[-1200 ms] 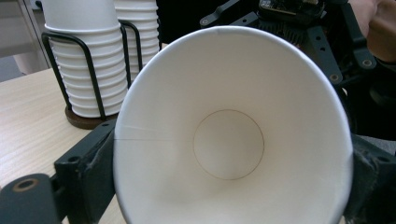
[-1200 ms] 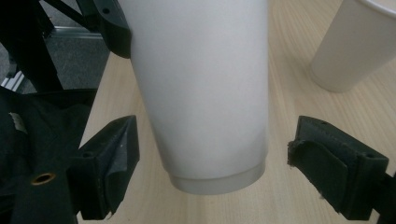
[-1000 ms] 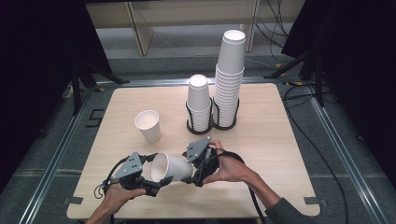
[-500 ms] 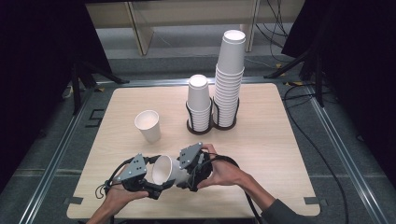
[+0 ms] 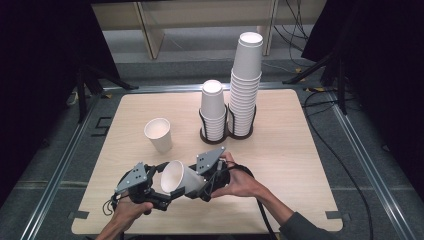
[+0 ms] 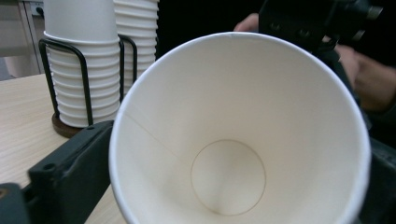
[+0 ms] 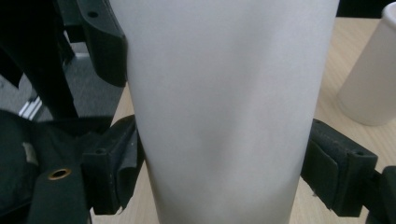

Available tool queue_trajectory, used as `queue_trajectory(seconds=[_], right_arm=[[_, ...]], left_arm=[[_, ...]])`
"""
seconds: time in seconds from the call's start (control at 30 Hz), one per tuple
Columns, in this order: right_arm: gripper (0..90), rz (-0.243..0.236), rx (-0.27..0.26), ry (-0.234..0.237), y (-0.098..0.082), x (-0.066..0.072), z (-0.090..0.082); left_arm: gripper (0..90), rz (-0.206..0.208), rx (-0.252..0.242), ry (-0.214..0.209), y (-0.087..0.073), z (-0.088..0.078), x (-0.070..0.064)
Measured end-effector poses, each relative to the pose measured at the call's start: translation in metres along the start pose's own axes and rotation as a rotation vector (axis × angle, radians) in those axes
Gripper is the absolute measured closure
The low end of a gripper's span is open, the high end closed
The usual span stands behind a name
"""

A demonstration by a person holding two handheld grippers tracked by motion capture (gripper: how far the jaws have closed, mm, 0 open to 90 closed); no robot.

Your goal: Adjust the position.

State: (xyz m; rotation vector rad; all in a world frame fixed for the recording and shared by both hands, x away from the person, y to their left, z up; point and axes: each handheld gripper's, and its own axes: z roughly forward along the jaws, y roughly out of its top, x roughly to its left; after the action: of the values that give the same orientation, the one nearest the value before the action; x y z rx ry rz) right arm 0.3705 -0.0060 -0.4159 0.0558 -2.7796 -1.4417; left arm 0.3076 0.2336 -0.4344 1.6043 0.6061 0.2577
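The table (image 5: 300, 150) carries a tall stack of cups (image 5: 246, 85) at twelve o'clock, with a shorter stack (image 5: 213, 111) at its nine o'clock, both in a dark wire rack (image 5: 227, 134). A single upright cup (image 5: 158, 135) stands at ten o'clock from my hands. Near the six o'clock edge I hold a paper cup (image 5: 181, 179) on its side. My right tool (image 5: 202, 187) is clenched on its body. My left tool (image 5: 165, 192) has just been opening, its jaws now loose beside the rim.
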Motion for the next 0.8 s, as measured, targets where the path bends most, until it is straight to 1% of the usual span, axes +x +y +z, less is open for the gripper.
queue_trajectory(seconds=[0.03, 0.07, 0.1, 0.13, 0.17, 0.2, 0.23, 0.27, 0.3, 0.4, 0.43, 0.47, 0.5, 0.57, 0.6, 0.73, 0.77, 0.8], right_arm=[[20.6, 0.012, -0.018, -0.001, -0.0005, -0.0012, -0.0006], [20.6, 0.025, -0.034, 0.000, -0.0010, -0.0024, -0.0012], [20.6, 0.024, -0.049, -0.003, -0.0012, -0.0039, -0.0018], [20.6, 0.046, -0.057, -0.002, -0.0015, -0.0038, -0.0026], [20.5, 0.064, -0.092, 0.005, -0.0018, -0.0047, -0.0028], [20.5, 0.064, -0.092, 0.005, -0.0018, -0.0047, -0.0028], [20.5, 0.065, -0.119, -0.010, -0.0014, -0.0062, -0.0030], [20.5, 0.066, -0.125, -0.010, -0.0014, -0.0065, -0.0024], [20.5, 0.089, -0.126, 0.007, -0.0015, -0.0056, -0.0015], [20.4, 0.094, -0.131, 0.005, -0.0017, -0.0053, -0.0003], [20.4, 0.082, -0.141, -0.006, -0.0015, -0.0056, 0.0012], [20.4, 0.082, -0.141, -0.006, -0.0015, -0.0056, 0.0012], [20.4, 0.105, -0.139, 0.011, -0.0014, -0.0047, 0.0024], [20.4, 0.108, -0.143, 0.010, -0.0014, -0.0047, 0.0026], [20.3, 0.120, -0.155, 0.013, -0.0015, -0.0047, 0.0039], [20.3, 0.119, -0.153, 0.010, -0.0017, -0.0044, 0.0056], [20.3, 0.105, -0.150, 0.005, -0.0018, -0.0047, 0.0069], [20.3, 0.105, -0.150, 0.005, -0.0018, -0.0047, 0.0069]], left_arm=[[4.1, -0.015, -0.023, -0.005, -0.0009, 0.0000, 0.0005], [5.3, -0.017, -0.028, -0.004, -0.0006, -0.0003, 0.0008], [6.1, -0.014, -0.054, -0.010, -0.0009, 0.0010, 0.0007], [6.7, -0.012, -0.055, -0.003, -0.0003, 0.0003, 0.0001], [6.9, -0.008, -0.053, 0.007, 0.0005, -0.0008, -0.0005], [6.9, -0.012, -0.069, 0.011, 0.0006, -0.0005, -0.0010], [8.2, -0.013, -0.072, 0.016, 0.0007, -0.0007, -0.0015], [9.4, -0.011, -0.076, 0.017, 0.0006, -0.0001, -0.0015], [8.7, -0.007, -0.082, 0.029, 0.0007, 0.0002, -0.0029], [9.0, -0.007, -0.090, 0.035, 0.0010, 0.0007, -0.0036], [8.5, -0.008, -0.093, 0.039, 0.0013, 0.0006, -0.0039], [8.5, -0.006, -0.095, 0.040, 0.0016, 0.0006, -0.0038], [8.4, -0.009, -0.101, 0.046, 0.0019, 0.0003, -0.0038], [8.5, -0.009, -0.107, 0.047, 0.0019, 0.0003, -0.0037], [8.5, -0.011, -0.109, 0.047, 0.0021, 0.0004, -0.0036], [8.1, -0.008, -0.114, 0.051, 0.0019, 0.0011, -0.0040], [8.2, -0.004, -0.112, 0.050, 0.0019, 0.0012, -0.0041], [8.2, -0.006, -0.111, 0.052, 0.0019, 0.0015, -0.0044]])
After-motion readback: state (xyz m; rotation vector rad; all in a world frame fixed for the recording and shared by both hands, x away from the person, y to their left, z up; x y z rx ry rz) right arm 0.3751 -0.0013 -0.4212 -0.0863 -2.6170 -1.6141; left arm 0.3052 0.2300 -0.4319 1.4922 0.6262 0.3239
